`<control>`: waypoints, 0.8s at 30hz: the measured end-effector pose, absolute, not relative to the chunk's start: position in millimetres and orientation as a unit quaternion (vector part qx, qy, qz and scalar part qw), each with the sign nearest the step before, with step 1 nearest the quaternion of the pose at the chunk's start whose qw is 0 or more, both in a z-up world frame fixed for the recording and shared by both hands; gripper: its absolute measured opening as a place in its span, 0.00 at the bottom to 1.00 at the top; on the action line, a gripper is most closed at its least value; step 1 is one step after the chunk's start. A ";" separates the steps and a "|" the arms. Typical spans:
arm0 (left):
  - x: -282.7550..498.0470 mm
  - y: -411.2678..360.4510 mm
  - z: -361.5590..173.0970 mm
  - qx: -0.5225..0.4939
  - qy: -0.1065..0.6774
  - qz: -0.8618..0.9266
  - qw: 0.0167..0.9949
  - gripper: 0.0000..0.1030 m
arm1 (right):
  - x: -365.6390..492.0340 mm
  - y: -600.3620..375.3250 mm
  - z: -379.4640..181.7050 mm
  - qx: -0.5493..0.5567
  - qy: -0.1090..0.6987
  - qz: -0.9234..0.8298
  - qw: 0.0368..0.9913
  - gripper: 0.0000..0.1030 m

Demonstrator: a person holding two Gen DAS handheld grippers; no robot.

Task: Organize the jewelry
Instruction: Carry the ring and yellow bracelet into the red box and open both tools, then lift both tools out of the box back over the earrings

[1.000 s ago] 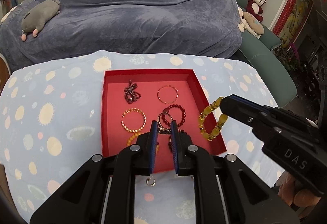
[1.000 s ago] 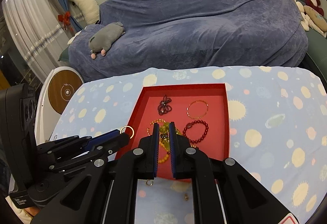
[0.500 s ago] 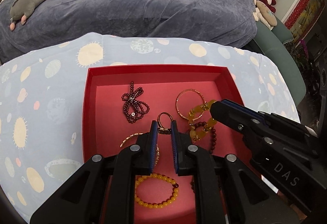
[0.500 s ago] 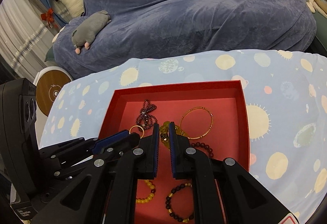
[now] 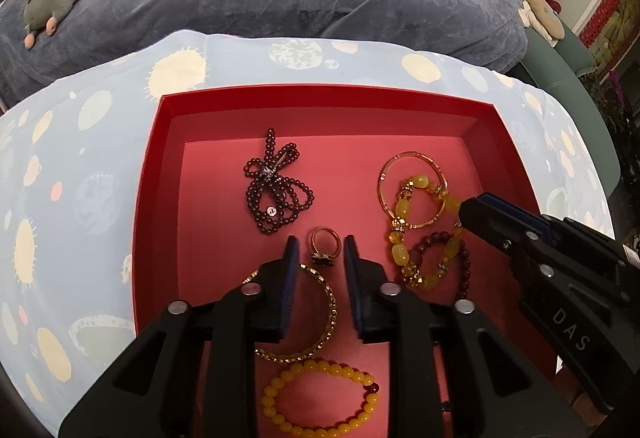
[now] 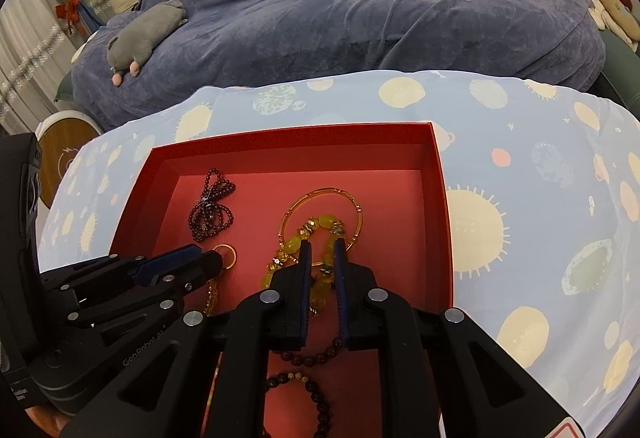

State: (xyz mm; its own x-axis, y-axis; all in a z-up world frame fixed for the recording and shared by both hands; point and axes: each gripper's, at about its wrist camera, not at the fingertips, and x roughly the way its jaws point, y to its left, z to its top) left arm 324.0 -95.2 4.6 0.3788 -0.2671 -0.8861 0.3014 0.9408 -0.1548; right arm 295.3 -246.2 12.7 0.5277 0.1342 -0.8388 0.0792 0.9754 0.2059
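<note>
Currently a red tray [image 5: 148, 198] sits on the table [image 5: 100, 110], which is covered by a pale blue cloth with planet prints, and holds all the jewelry in view.

Left to right in the left wrist view:
- Dark garnet bead strand [image 5: 276, 190], bunched in a knot, in the far-left part of the tray floor.
- Thin gold chain bracelet [image 5: 326, 318], partly under the left finger of the left gripper [image 5: 319, 262].
- Small yellow bead bracelet [image 5: 320, 398] toward the near edge, lying flat.
- Gold ring [image 5: 325, 246] with a dark stone, lying on the tray floor between the left gripper's fingers. Jaws stand apart; ring appears loose, touching neither pad.
- Gold bangle [image 5: 412, 190] in the far-right part of the tray.
- Chunky amber bead bracelet [image 5: 404, 234] draped across the bangle and onto a dark red bead bracelet [image 5: 460, 262] nearer the near edge.

Right gripper [image 6: 322, 258]: in its own view the fingers stand a narrow gap apart with the amber beads between them. Whether the pads still pinch the beads, I cannot tell. Its tip hangs over the right side of the tray.

Another dark bead bracelet [image 6: 316, 394] lies near the near edge.
</note>
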 end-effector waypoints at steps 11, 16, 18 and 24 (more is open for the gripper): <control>301.9 -87.5 35.6 0.020 0.492 -0.172 0.853 0.46 | 270.6 -246.5 39.7 0.118 0.461 0.015 0.879 0.30; 283.8 -79.4 52.2 0.017 0.480 -0.173 0.860 0.46 | 251.2 -239.6 55.9 0.111 0.452 0.020 0.885 0.30; 274.7 -77.1 58.2 0.018 0.476 -0.174 0.862 0.46 | 242.2 -237.5 60.7 0.112 0.451 0.023 0.885 0.31; 243.7 -68.7 73.9 0.019 0.465 -0.175 0.868 0.46 | 209.3 -231.2 73.6 0.117 0.446 0.027 0.887 0.31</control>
